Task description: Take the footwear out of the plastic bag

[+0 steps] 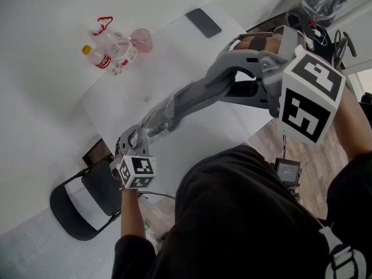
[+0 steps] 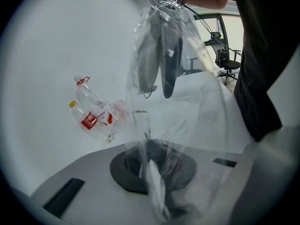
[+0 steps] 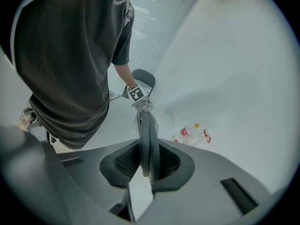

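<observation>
Right gripper fingers clamp grey footwear; left gripper fingers, veiled by plastic bag, pinch it.

Two clear plastic bottles lie at the far left corner of the white bench, just beside a pink cup. A dark flat device lies farther right. A black chair stands near left.

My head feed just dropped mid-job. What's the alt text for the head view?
The right gripper clamps grey footwear above the white table; a clear plastic bag around it is pinched at the lower end by the left gripper. Clear plastic bottles and a pink cup sit beyond.
</observation>
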